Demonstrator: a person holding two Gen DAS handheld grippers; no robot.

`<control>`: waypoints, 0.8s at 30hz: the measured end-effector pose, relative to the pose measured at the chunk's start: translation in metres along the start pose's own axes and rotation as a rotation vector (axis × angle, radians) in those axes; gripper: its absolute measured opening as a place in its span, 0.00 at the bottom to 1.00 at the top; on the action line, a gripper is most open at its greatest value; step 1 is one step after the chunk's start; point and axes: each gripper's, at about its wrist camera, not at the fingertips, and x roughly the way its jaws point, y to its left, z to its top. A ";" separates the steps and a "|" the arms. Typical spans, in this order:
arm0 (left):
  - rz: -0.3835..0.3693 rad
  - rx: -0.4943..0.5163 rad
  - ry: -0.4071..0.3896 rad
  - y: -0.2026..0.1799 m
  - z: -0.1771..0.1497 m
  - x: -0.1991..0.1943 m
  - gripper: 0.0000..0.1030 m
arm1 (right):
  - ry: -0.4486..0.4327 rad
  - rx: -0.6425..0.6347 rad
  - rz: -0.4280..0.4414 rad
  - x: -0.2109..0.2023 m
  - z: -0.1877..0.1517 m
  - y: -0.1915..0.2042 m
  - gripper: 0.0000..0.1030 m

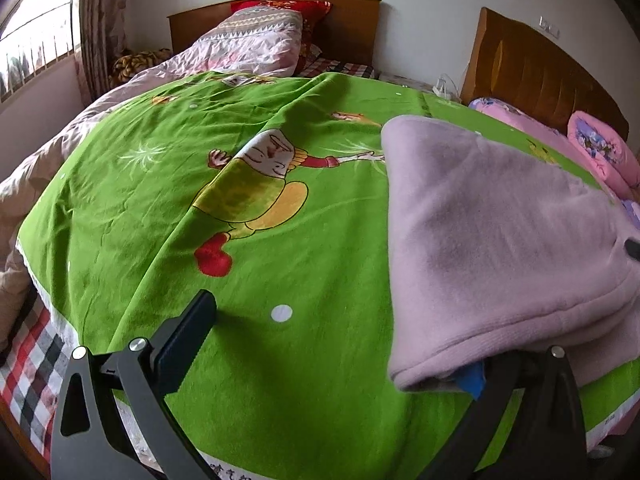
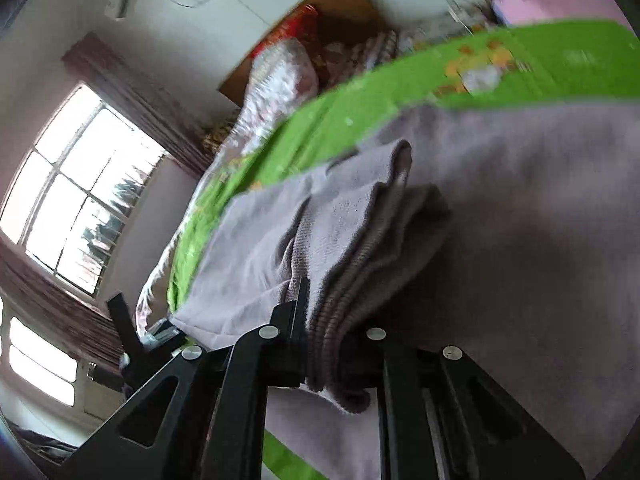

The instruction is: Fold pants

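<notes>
We see our left claw (image 1: 340, 352) spread wide — one finger (image 1: 188, 340) bare and in plain sight, the other buried under cloth near the bed's front edge. Our right claw (image 2: 336, 344) is rolled hard to one side, its jaws pinched close on a bunched fold — fingers nearly meeting.

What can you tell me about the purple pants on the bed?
The pants are pale lilac, soft and fleecy-looking, with a ribbed knit band. They lie folded over on the green cartoon blanket. The right tongs pinch the bunched ribbed edge. The left tongs are open, one finger tucked under the near edge.
</notes>
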 end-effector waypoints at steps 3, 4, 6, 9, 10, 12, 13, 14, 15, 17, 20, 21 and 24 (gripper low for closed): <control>0.001 0.012 0.018 0.001 0.001 0.001 0.99 | 0.024 0.033 -0.007 0.007 -0.018 -0.012 0.12; 0.005 0.021 0.028 0.000 0.001 0.000 0.99 | 0.026 0.033 -0.008 0.006 -0.017 -0.012 0.14; -0.001 0.063 0.073 0.000 -0.002 -0.006 0.99 | 0.036 0.011 -0.032 0.000 -0.014 -0.009 0.30; -0.013 0.169 0.126 -0.001 -0.006 -0.026 0.99 | 0.041 -0.063 -0.070 -0.018 -0.014 -0.004 0.63; -0.006 0.212 0.133 -0.002 -0.006 -0.036 0.98 | 0.018 -0.116 -0.105 -0.027 -0.013 0.001 0.63; -0.019 0.256 0.086 -0.006 0.001 -0.059 0.97 | -0.006 -0.200 -0.159 -0.035 -0.008 0.009 0.63; -0.056 0.249 0.042 -0.009 0.010 -0.072 0.97 | -0.023 -0.249 -0.183 -0.037 -0.003 0.014 0.63; -0.096 0.226 -0.014 -0.011 0.021 -0.084 0.98 | -0.040 -0.293 -0.189 -0.036 0.003 0.019 0.63; -0.161 0.174 -0.091 -0.015 0.036 -0.096 0.98 | -0.047 -0.329 -0.191 -0.033 0.009 0.024 0.63; -0.300 0.069 -0.176 -0.023 0.061 -0.099 0.98 | -0.047 -0.416 -0.197 -0.017 0.025 0.040 0.63; -0.341 0.025 -0.120 -0.061 0.093 -0.057 0.98 | 0.031 -0.523 -0.226 0.022 0.045 0.057 0.63; -0.348 0.048 -0.082 -0.075 0.099 -0.037 0.98 | 0.058 -0.554 -0.243 0.034 0.047 0.061 0.63; -0.294 0.096 0.062 -0.100 0.099 0.026 0.98 | 0.162 -0.596 -0.291 0.067 0.043 0.056 0.67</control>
